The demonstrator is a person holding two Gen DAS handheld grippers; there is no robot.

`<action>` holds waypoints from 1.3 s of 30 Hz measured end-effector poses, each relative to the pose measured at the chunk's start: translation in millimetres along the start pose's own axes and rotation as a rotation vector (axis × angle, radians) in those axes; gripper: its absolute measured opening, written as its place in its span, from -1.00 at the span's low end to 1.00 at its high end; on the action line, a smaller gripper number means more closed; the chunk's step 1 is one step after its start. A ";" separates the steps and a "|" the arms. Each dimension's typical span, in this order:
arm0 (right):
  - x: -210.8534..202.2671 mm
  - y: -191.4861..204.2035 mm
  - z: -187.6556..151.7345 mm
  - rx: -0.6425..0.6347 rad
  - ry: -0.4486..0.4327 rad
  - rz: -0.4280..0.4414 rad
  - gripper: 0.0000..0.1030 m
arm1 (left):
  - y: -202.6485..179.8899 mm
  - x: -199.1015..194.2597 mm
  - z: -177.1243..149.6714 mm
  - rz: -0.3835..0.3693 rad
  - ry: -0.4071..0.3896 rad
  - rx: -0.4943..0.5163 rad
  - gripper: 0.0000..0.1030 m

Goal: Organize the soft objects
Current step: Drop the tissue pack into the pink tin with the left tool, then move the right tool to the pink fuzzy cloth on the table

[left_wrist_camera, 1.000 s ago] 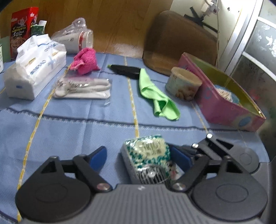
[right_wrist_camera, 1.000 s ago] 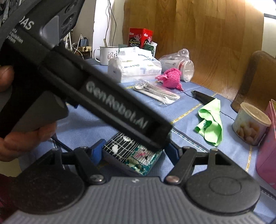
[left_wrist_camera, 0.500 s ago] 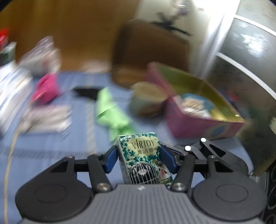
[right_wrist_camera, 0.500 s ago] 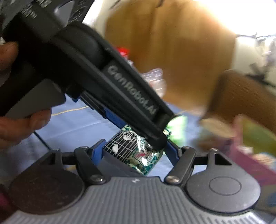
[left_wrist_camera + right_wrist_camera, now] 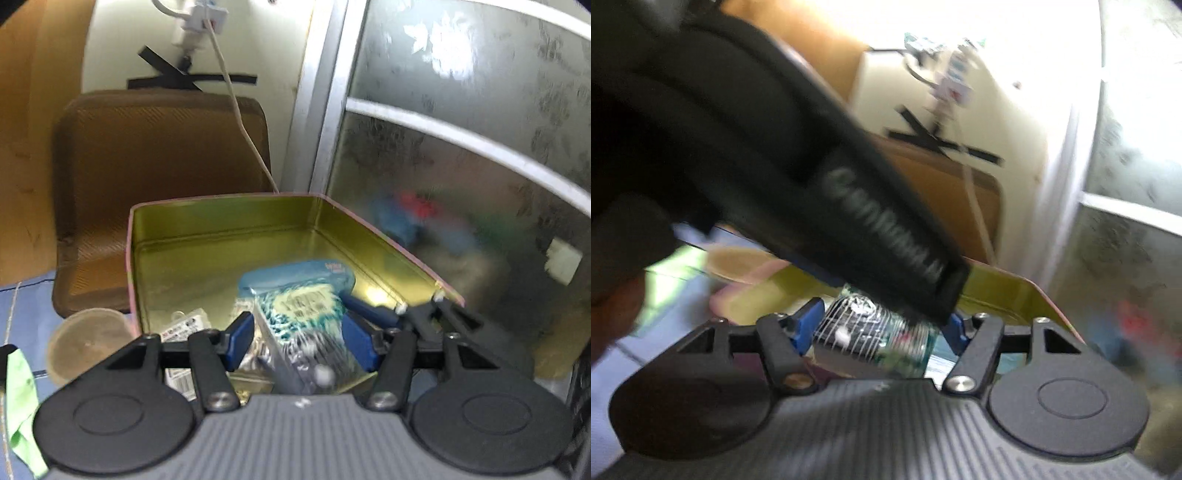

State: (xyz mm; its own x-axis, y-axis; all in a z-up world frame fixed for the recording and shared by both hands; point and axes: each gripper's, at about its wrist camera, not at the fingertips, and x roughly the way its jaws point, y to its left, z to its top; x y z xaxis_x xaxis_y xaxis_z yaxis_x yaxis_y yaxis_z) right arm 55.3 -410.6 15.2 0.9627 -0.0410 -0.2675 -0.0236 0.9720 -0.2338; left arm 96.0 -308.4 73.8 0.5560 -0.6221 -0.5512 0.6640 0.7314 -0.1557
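A green and white tissue pack [image 5: 306, 325] sits between the blue pads of my left gripper [image 5: 299, 332], which is shut on it and holds it over the near edge of the pink tin box [image 5: 221, 236] with a gold inside. In the right wrist view the same pack [image 5: 875, 339] lies between the pads of my right gripper [image 5: 879, 332], also shut on it, with the left gripper's black body [image 5: 812, 184] crossing above. The box [image 5: 1004, 291] lies just beyond. A blue packet [image 5: 295, 273] and small items lie in the box.
A brown chair [image 5: 159, 177] stands behind the box. A round tub [image 5: 86, 341] and a green cloth [image 5: 20, 406] lie on the blue tablecloth at left. A frosted glass door [image 5: 461, 166] is at right. A white cable [image 5: 240, 122] hangs to the box's far rim.
Both grippers closed on the tissue pack, lifted it off the tablecloth and carried it right, over the near edge of the pink box.
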 end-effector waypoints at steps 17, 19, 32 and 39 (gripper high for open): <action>-62.4 52.6 2.3 0.136 -0.127 0.125 0.63 | 70.0 -107.0 -52.3 0.081 -0.140 -0.098 0.38; -66.3 67.5 5.2 0.124 -0.139 0.174 0.63 | 87.5 -126.9 -69.6 0.135 -0.158 -0.116 0.40; -60.8 168.7 26.5 -0.006 -0.080 0.433 0.63 | 194.3 -231.9 -161.0 0.471 -0.180 -0.274 0.40; -60.3 202.3 36.4 -0.024 -0.029 0.525 0.62 | 228.6 -261.7 -192.0 0.566 -0.203 -0.362 0.40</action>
State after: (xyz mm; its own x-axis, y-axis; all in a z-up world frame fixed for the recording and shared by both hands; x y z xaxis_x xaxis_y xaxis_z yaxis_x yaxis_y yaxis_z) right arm 2.3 -203.0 18.1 0.8267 0.4569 -0.3284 -0.5106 0.8544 -0.0967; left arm 6.3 75.2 25.0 0.8727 -0.1323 -0.4699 0.0563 0.9834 -0.1723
